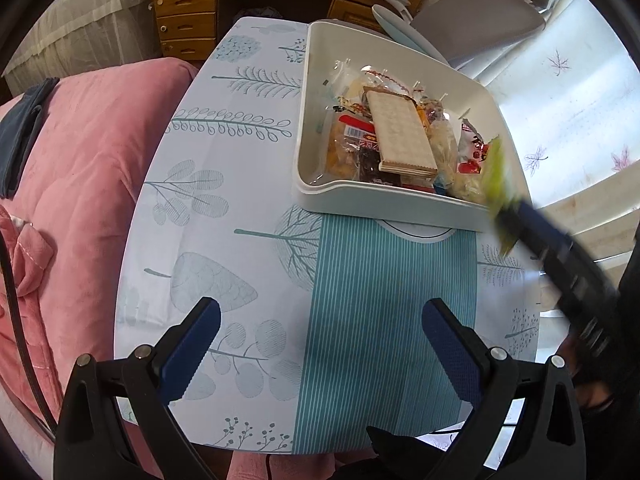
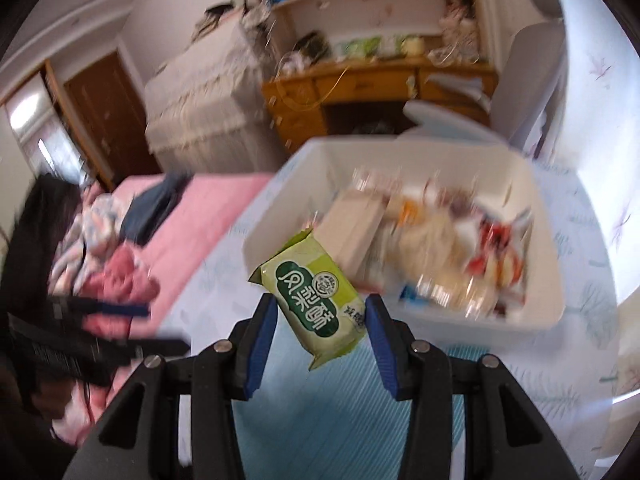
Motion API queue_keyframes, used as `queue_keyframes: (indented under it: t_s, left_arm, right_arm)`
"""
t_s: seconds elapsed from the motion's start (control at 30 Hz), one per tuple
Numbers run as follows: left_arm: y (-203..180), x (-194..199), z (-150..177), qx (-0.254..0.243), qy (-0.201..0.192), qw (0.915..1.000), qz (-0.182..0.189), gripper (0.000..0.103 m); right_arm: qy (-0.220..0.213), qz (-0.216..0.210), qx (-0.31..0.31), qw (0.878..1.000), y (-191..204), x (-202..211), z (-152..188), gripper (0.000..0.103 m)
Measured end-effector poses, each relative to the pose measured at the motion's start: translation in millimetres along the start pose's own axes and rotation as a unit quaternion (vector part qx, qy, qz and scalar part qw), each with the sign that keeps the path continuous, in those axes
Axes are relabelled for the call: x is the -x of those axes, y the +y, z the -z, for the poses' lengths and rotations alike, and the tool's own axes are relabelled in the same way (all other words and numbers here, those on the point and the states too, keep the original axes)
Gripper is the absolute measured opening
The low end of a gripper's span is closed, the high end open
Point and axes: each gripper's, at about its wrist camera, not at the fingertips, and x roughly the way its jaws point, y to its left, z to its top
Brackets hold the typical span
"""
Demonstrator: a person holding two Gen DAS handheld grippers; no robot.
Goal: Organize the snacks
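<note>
Bedroom table (image 1: 260, 160), white bin (image 1: 312, 120) w/ mixed snacks (wafer (image 1: 400, 132) on top), right fingers (image 2: 322, 312) pinching green pastry pack (image 2: 312, 296), left fingers (image 1: 320, 344) wide apart, nothing held.

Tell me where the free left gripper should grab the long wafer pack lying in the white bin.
Judging by its pose, grip the wafer pack across its narrow width near the middle, coming from above: it lies flat on top of the other snacks with both long edges exposed, and the white bin walls block a side approach.

In the right wrist view, motion blur smears the snacks (image 2: 440, 248) in the white bin (image 2: 272, 236), so their wrappers cannot be read. In the left wrist view the right gripper (image 1: 516, 216) and its green packet (image 1: 496, 172) are streaked, and the packet hides the bin's near right corner.
</note>
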Motion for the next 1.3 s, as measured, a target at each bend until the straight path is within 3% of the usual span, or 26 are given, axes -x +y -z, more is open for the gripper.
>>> queue_keyframes:
  t_s: [0.13, 0.3, 0.37, 0.57, 0.73, 0.83, 0.93, 1.1, 1.3]
  left_arm:
    - [-2.0, 3.5, -4.7, -0.008, -0.007, 0.9999, 0.002, 0.1]
    - [-4.4, 13.2, -10.1, -0.016, -0.022, 0.9996, 0.007, 0.1]
    - [-6.5, 17.7, -12.3, -0.018, -0.03, 0.9993, 0.008, 0.1]
    - [-18.9, 27.7, -10.0, -0.031, -0.039, 0.9987, 0.008, 0.1]
    - [-30.2, 48.7, -0.8, -0.035, -0.052, 0.998, 0.004, 0.1]
    - [-39.2, 68.1, 10.2, -0.042, -0.055, 0.9971, 0.032, 0.1]
    - [-51.0, 83.0, 23.7, -0.053, -0.052, 0.9965, 0.038, 0.1]
    - [-74.5, 108.8, 44.6, -0.05, -0.045, 0.9971, 0.036, 0.1]
    - [-96.9, 138.8, 80.6, -0.036, -0.086, 0.9957, -0.004, 0.1]
  right_arm:
    - [-0.033, 0.023, -0.028, 0.999, -8.4, -2.8, -26.7, 0.046]
    - [-0.019, 0.066, -0.093, 0.993, -30.7, -9.6, -39.9, 0.048]
    - [-0.013, 0.065, -0.121, 0.99, -39.7, -8.6, -40.6, 0.048]
    - [0.014, 0.07, -0.143, 0.987, -42.9, 12.3, -22.3, 0.05]
    - [0.059, 0.065, -0.156, 0.984, -32.6, 49.5, 8.7, 0.058]
    - [0.099, 0.094, -0.196, 0.971, -29.3, 77.9, 25.2, 0.062]
    - [0.116, 0.079, -0.237, 0.961, -24.7, 111.8, 39.3, 0.068]
    - [0.133, 0.073, -0.187, 0.971, 2.6, 153.0, 44.6, 0.077]
    - [0.141, 0.079, -0.145, 0.976, 28.6, 181.7, 53.5, 0.082]
